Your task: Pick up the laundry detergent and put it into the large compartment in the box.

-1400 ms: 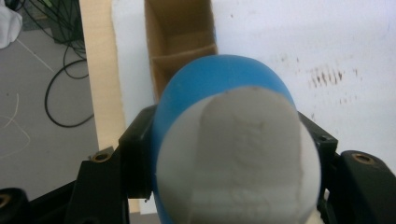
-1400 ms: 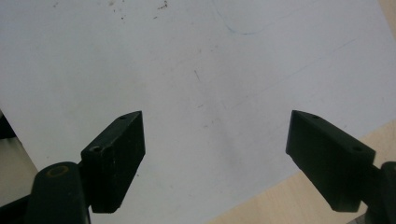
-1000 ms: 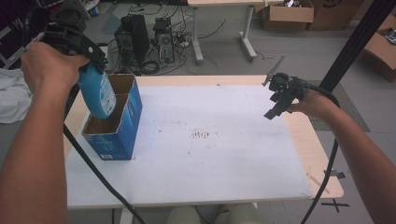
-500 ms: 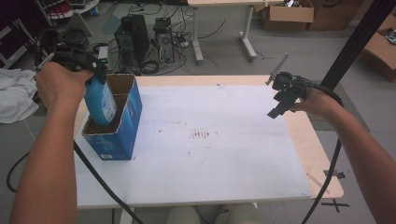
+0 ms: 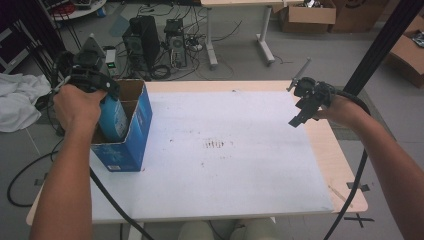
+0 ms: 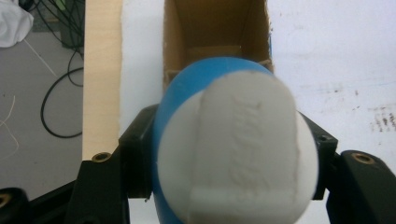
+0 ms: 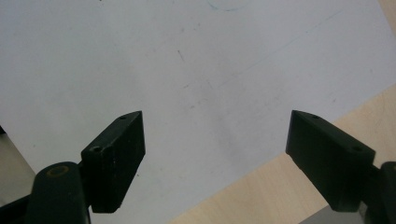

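At the worktop's (image 5: 240, 190) left edge, a blue plastic bottle with a white cap (image 6: 233, 154) is gripped by the left hand-held gripper (image 5: 92, 82), partly lowered into the open blue cardboard box (image 5: 135, 135); release is judged outstanding. The right hand-held gripper (image 7: 212, 154) is held spread and empty.

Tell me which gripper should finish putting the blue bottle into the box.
Left. The left gripper already clamps the blue bottle partly inside the box; the right gripper hangs open, far across the table.
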The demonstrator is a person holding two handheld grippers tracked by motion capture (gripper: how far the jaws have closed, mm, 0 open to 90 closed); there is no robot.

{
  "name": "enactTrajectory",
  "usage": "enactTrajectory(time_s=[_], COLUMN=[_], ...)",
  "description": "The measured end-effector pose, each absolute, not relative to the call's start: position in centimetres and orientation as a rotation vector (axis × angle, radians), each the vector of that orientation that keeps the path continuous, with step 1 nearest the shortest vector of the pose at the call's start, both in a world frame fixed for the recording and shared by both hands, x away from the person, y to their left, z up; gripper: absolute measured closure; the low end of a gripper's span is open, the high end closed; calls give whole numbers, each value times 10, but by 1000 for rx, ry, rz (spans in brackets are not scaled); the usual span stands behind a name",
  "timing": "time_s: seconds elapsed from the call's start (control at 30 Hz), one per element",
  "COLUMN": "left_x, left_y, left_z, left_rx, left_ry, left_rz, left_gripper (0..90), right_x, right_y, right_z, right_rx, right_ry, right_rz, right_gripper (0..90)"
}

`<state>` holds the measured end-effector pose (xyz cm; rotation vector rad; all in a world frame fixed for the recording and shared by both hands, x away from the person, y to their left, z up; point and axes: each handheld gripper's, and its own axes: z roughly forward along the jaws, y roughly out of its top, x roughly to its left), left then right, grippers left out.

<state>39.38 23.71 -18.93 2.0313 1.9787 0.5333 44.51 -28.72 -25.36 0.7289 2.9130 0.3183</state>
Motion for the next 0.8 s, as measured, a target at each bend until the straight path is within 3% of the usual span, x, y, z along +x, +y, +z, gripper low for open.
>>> enactTrajectory(time_s=[0.8], left_x=[399], left_y=[237], left_z=[-258], left_rx=[2084], left_ry=[1993], left_rz=[497], left_gripper=[381], right_x=[448], right_y=[-288], right_z=[-264], right_rx=[741], right_ry=[2922], right_rz=[289], right_gripper=[197])
